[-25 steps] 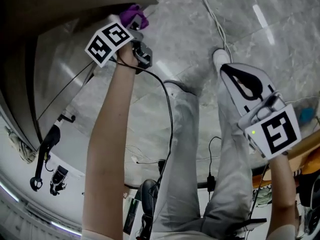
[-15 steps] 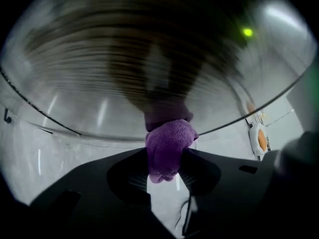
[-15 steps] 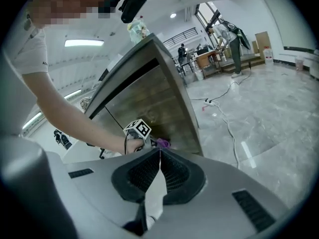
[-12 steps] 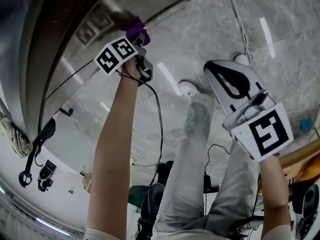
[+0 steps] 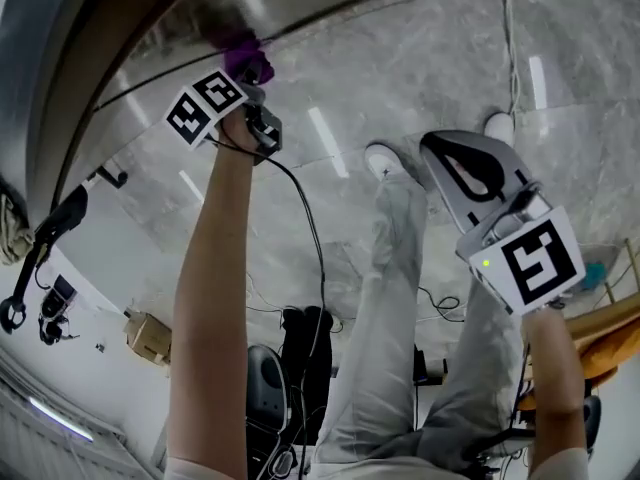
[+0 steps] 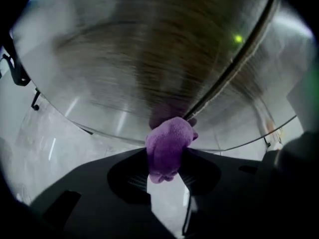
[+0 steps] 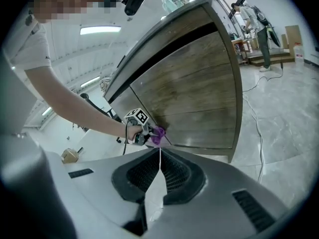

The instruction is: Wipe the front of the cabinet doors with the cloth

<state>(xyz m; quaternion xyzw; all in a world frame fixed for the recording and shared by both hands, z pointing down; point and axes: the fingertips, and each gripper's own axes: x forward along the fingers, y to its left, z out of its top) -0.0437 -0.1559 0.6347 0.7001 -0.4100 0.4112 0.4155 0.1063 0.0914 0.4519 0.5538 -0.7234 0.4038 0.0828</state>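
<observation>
Step in hand, as I read it: wiping the lower part of the cabinet doors (image 7: 194, 101) with the purple cloth (image 6: 168, 142)

How to do it well (judgement): hold the wad flat and firm on the wood, not just the tip, and run overlapping strokes out from the door seam (image 6: 234, 66) to either side so no strip is skipped. The wad is small and bunched, so each pass probably covers a narrow band and many passes are needed. Watch that the jaws themselves do not scrape the panel, since only a little cloth sticks out past them. Most of the door area above the seam's lower end looks yet to be covered, though the frames can't show what is already clean

Left gripper (image 6: 167, 159): jaws nearly together, clamped on the cloth, which bulges out in front and hangs a bit behind them. The front of the wad touches the door right at the lower end of the seam, just above the cabinet's bottom edge; a purple reflection shows on the panel there

Right gripper (image 7: 159, 156): jaws shut against each other, nothing between them, idle. It is well apart from the seam, out over the marble floor (image 5: 400, 58), pointing toward the doors and touching nothing
</observation>
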